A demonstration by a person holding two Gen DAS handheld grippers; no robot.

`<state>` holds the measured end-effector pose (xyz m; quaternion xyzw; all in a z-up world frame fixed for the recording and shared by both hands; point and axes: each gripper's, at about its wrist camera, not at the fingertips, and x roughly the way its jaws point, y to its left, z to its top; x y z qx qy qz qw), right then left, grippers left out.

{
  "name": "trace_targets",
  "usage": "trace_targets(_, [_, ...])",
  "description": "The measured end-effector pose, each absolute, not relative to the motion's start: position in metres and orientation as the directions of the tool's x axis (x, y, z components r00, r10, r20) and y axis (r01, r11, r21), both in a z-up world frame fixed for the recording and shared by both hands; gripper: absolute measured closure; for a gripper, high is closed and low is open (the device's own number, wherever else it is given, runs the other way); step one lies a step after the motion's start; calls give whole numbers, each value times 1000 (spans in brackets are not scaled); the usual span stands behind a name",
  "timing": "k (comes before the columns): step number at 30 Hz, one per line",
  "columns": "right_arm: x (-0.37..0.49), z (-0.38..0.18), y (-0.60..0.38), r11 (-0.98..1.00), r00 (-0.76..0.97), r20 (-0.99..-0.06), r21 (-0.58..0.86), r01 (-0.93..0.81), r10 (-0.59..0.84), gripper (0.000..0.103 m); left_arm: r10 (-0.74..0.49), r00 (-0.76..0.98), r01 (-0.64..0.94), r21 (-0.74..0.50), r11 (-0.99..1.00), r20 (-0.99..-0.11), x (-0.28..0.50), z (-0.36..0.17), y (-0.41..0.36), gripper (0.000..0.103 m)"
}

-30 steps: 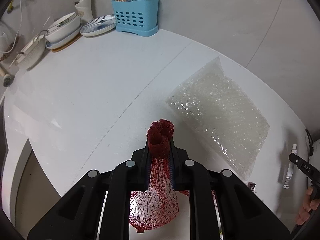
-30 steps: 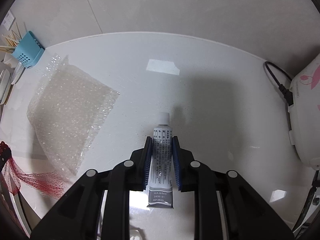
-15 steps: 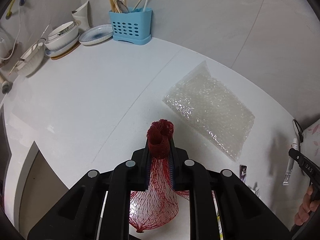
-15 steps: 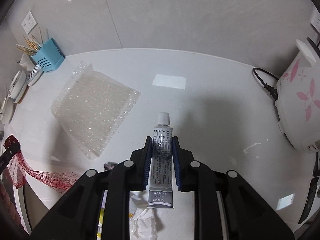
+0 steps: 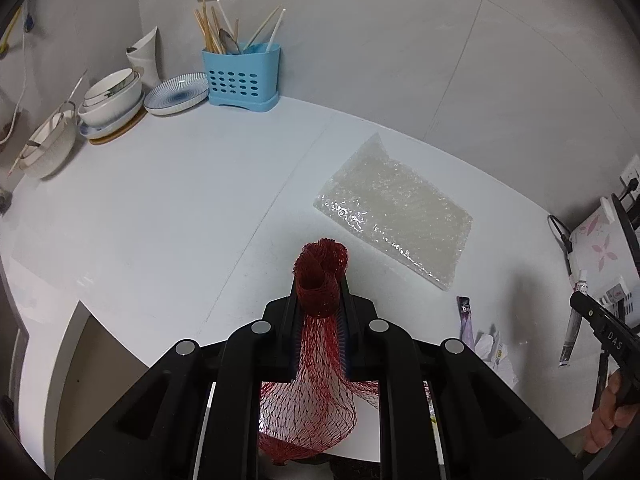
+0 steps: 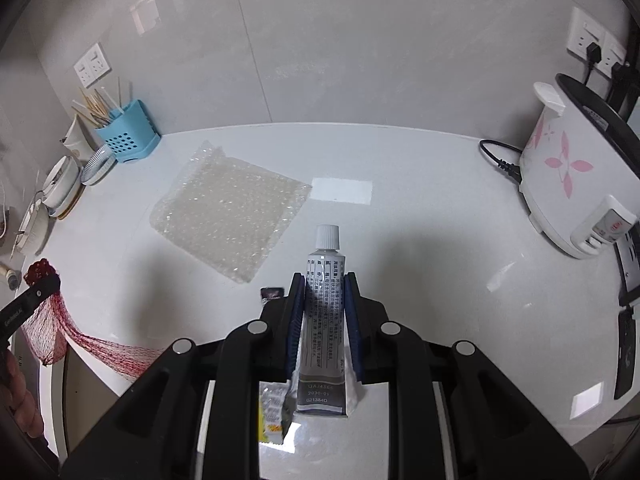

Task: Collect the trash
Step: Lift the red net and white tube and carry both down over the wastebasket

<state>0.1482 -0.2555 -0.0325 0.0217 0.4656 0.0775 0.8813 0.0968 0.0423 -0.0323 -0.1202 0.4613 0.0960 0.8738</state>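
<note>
My left gripper (image 5: 321, 292) is shut on a red mesh net bag (image 5: 320, 276), whose loose end hangs down below the fingers. My right gripper (image 6: 323, 280) is shut on a grey-and-white tube (image 6: 325, 300) with a white cap pointing away. Both are held above the white countertop (image 5: 160, 208). A sheet of clear bubble wrap (image 5: 394, 210) (image 6: 230, 210) lies flat on the counter ahead. A small purple sachet (image 5: 466, 318) and crumpled white paper (image 5: 494, 350) lie near the front edge. In the right wrist view the net bag (image 6: 44, 326) shows at far left.
A blue cutlery holder (image 5: 241, 78) with chopsticks, a patterned plate (image 5: 176, 98) and stacked bowls (image 5: 112, 98) stand at the back left. A white rice cooker (image 6: 572, 180) with pink flowers and its black cord (image 6: 500, 162) sit at the right. A yellow-marked wrapper (image 6: 272, 412) lies under the right gripper.
Both grippers have risen and pulled back from the counter with their loads. The bubble wrap looks smaller and farther away; the rice cooker, wall sockets, sachet and paper have come into view.
</note>
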Motion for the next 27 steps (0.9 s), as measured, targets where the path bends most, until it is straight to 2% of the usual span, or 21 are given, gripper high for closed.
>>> trace_targets(15, [42,1,-215,986,648,-743,133,-98,165,84,-13,615,-142,-127,982,-788,19,-5,60,89])
trace_targets(27, [-80,-9,-172,992,664,-738,106,-61,120,84,-87,599,-40,-138,990,-796,-71,-28,80,89])
